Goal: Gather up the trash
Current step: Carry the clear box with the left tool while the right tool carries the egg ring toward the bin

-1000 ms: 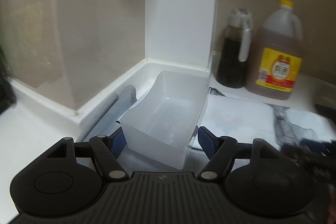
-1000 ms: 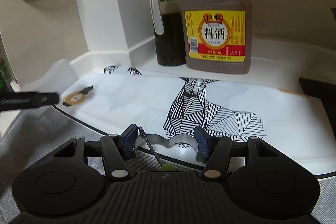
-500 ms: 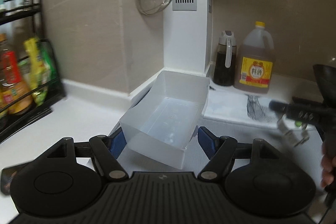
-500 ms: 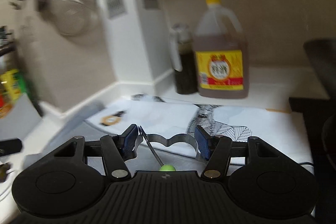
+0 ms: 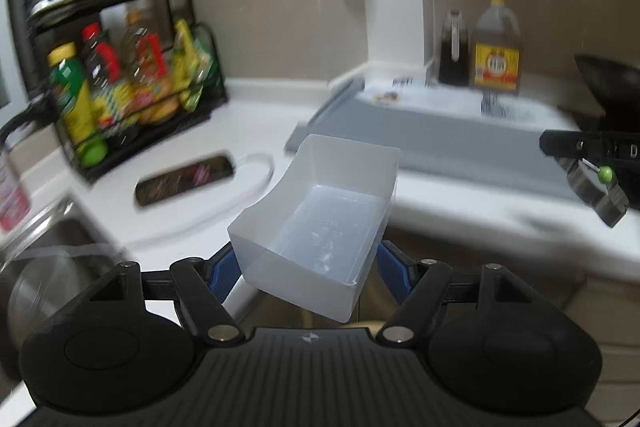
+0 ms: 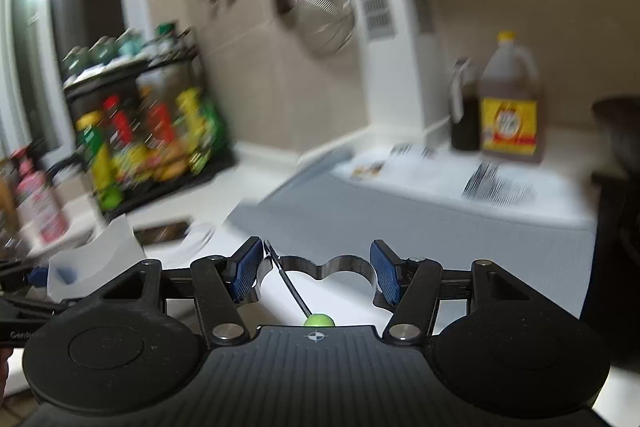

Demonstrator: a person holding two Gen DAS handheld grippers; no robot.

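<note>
A translucent white plastic box [image 5: 320, 219] sits empty between the blue pads of my left gripper [image 5: 307, 267], which is shut on its sides and holds it above the counter's front edge. My right gripper [image 6: 316, 269] is shut on a heart-shaped metal ring [image 6: 328, 265] that has a thin rod ending in a green knob [image 6: 319, 319]. In the left wrist view the right gripper [image 5: 588, 147] appears at the far right with the metal ring [image 5: 600, 199] hanging under it. In the right wrist view the plastic box [image 6: 96, 251] shows at the lower left.
A grey mat [image 5: 440, 135] and a patterned white sheet [image 5: 460, 99] lie on the white counter. A dark bottle [image 5: 454, 51] and an amber jug [image 5: 497, 55] stand by the wall. A bottle rack [image 5: 120, 75], a phone [image 5: 184, 179], a sink [image 5: 40, 267] and a black pan [image 5: 612, 83] surround them.
Both grippers have drawn back from the wall corner, carrying the box and the metal ring. The view has widened to take in the rack, the sink and the counter's front edge.
</note>
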